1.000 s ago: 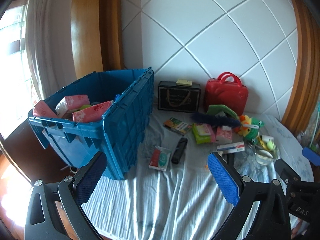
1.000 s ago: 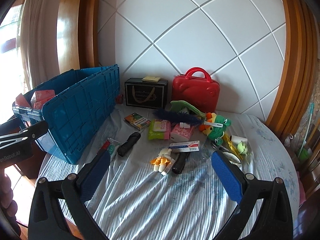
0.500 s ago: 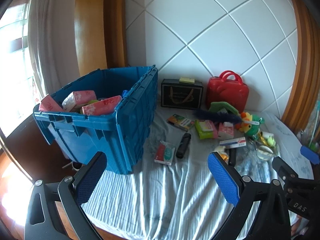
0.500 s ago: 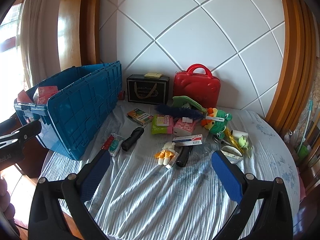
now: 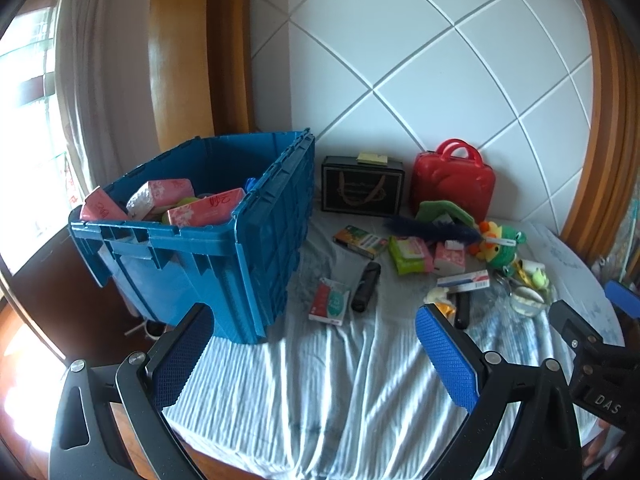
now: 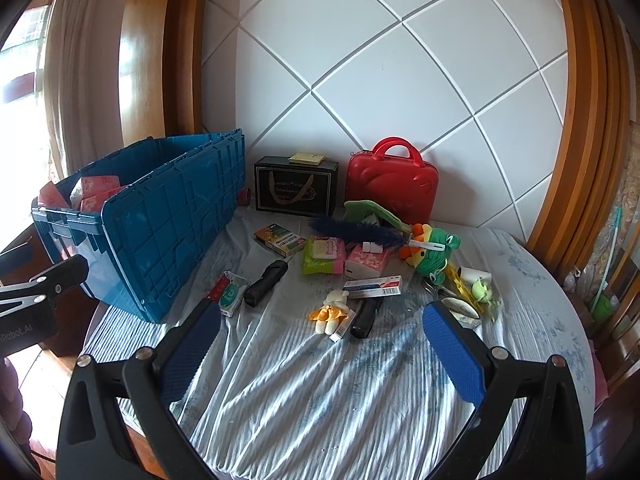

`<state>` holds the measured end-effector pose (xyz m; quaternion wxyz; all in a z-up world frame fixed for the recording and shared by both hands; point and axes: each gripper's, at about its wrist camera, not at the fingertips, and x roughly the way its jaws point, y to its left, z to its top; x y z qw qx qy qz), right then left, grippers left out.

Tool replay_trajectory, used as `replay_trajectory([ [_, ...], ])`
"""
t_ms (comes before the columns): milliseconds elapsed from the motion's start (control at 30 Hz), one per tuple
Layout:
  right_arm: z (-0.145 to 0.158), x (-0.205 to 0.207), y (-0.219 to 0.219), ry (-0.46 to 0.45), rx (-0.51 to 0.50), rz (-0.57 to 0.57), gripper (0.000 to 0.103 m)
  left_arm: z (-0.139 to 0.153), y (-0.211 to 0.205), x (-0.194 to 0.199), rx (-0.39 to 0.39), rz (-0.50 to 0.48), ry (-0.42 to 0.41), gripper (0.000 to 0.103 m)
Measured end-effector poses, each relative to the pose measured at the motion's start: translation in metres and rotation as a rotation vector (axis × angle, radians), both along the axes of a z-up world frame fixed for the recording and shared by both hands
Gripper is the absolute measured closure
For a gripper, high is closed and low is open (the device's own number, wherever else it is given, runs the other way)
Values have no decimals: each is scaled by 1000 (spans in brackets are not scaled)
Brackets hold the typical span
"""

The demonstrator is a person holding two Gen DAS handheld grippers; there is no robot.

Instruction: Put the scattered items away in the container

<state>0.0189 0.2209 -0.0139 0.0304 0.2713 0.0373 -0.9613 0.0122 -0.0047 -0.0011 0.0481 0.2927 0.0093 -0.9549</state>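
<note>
- Left wrist view: the left hand-held gripper (image 5: 316, 354) hangs above the near edge of a bench (image 5: 320, 392) draped in a pale striped cloth, its blue-padded fingers spread wide with nothing between them.
- Right wrist view: the right hand-held gripper (image 6: 320, 350) is likewise spread wide and empty above the cloth.
- A blue crate (image 5: 224, 240) stands at the bench's 9 o'clock side, lid open, with pink tissue packs (image 5: 164, 196) piled inside to rim height.
- At 12 o'clock, against the white tiled wall, a black box (image 6: 296, 190) stands beside a red case (image 6: 392, 184); a yellow notepad (image 6: 306, 159) lies on the box.
- The scattered items lie mid-bench, toward 1 o'clock of the right hand-held gripper.
- Nearest the crate: a small red and white pack (image 6: 228, 294) with a black tube (image 6: 266, 278) just beside it.
- Further back: an orange and green carton (image 6: 280, 239), a green wipes pack (image 6: 324, 254) and a pink tissue pack (image 6: 364, 260), these two touching.
- A dark blue feather duster (image 6: 360, 232) lies across the back of the pile, next to a green frog plush (image 6: 434, 248).
- In front: a red and white carton (image 6: 374, 286), a small yellow doll (image 6: 330, 312) and a black remote-like bar (image 6: 366, 316), close together.
- At 3 o'clock lie small yellow-green trinkets (image 6: 480, 290), too small to identify.
</note>
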Motion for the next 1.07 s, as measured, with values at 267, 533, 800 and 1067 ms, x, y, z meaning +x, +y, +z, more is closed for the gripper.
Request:
replay_trajectory([
  [267, 1, 0, 0, 1, -1, 1, 0, -2, 3, -1, -5, -25, -12, 1],
  [533, 0, -4, 3, -3, -1, -4, 0, -4, 3, -5, 10, -43, -29, 1],
  [800, -2, -7, 1, -8, 1, -2, 0, -4, 8, -5, -30, -32, -22, 1],
  [1067, -2, -7, 2, -8, -1, -6, 0, -1, 11, -3, -57, -23, -1, 1],
])
